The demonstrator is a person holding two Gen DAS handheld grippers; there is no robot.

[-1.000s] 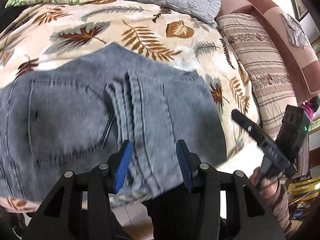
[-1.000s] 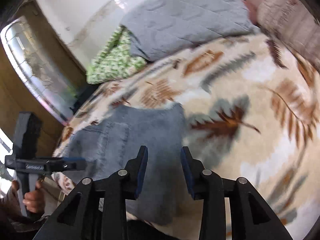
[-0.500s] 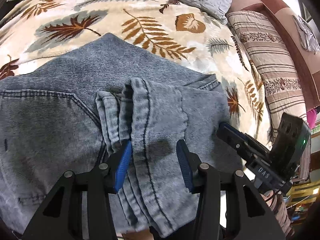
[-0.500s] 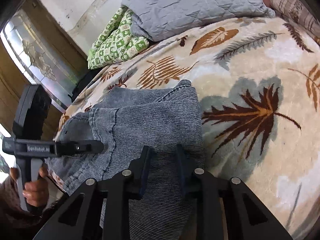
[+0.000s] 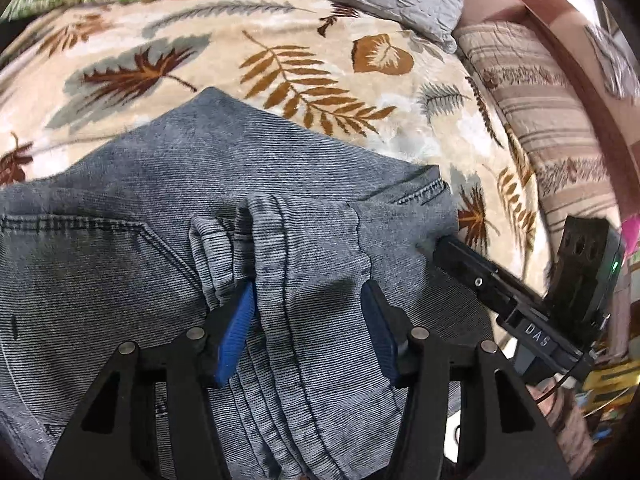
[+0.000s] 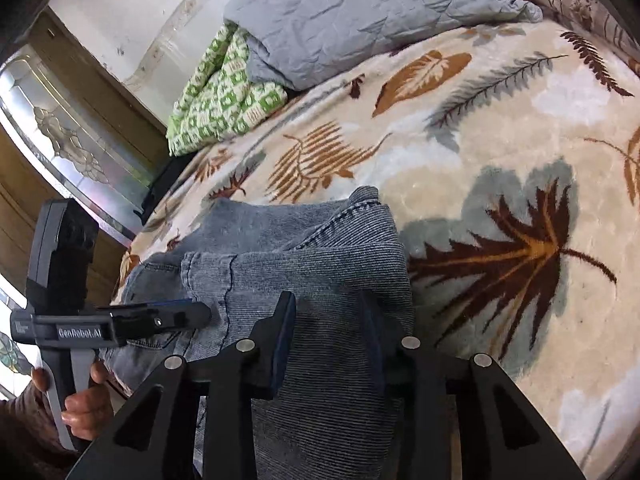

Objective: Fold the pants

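The left hand-held gripper (image 5: 308, 328) is matte black plastic with ribbed blue finger pads and silver pivot screws. The right hand-held gripper (image 6: 326, 338) matches; from the left camera, at three o'clock, its side reads "DAS" beside a green light.

Bed covered by a cream plush blanket with brown leaf print (image 5: 320, 80). Lying on it: folded grey-blue denim pants (image 5: 160, 200), grey quilted pillow (image 6: 360, 16), green-and-white patterned cloth (image 6: 224, 100), beige striped cushion (image 5: 540, 120).
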